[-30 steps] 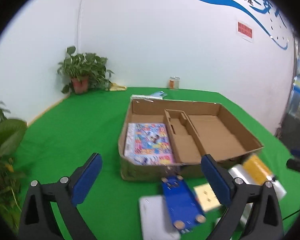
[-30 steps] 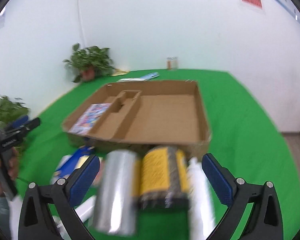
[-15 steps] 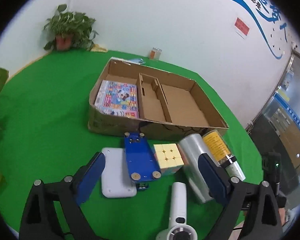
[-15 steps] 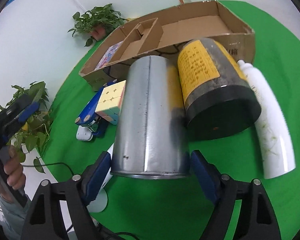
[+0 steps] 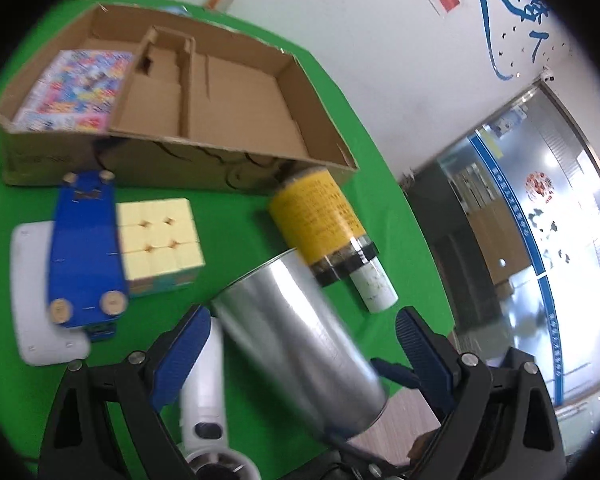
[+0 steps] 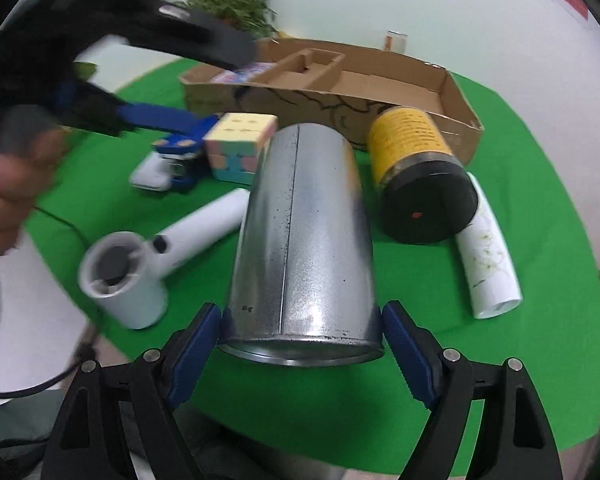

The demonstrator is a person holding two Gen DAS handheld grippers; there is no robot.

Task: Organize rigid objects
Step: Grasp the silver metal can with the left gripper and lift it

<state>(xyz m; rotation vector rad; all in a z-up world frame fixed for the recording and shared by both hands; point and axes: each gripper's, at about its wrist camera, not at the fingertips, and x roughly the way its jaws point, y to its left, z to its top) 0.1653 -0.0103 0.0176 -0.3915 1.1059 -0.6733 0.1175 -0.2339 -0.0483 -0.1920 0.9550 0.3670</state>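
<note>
A silver metal can [image 6: 300, 232] is held between my right gripper's [image 6: 300, 340] blue pads, lifted and tilted; it also shows in the left wrist view [image 5: 300, 344]. My left gripper [image 5: 300, 344] is open and empty, with the can hanging between its fingers without touching them. On the green table lie a yellow-labelled jar [image 6: 416, 176] with a black lid, a white bottle [image 6: 488, 256], a pastel cube [image 6: 240, 144], a blue flat toy [image 5: 84, 248], a white pad [image 5: 32, 292] and a white hair dryer [image 6: 156, 248]. A cardboard box [image 5: 236, 176] holds a colourful puzzle [image 5: 72, 88] in its left compartment.
The box stands at the back of the round green table [image 6: 520, 152]. A potted plant [image 6: 236, 8] and a small glass jar [image 6: 394, 40] sit by the white wall. The table's edge runs close behind the can in the left wrist view.
My right gripper has closed on the silver can and lifted its near end off the table. My left gripper has swung right and forward, over the hair dryer and the can.
</note>
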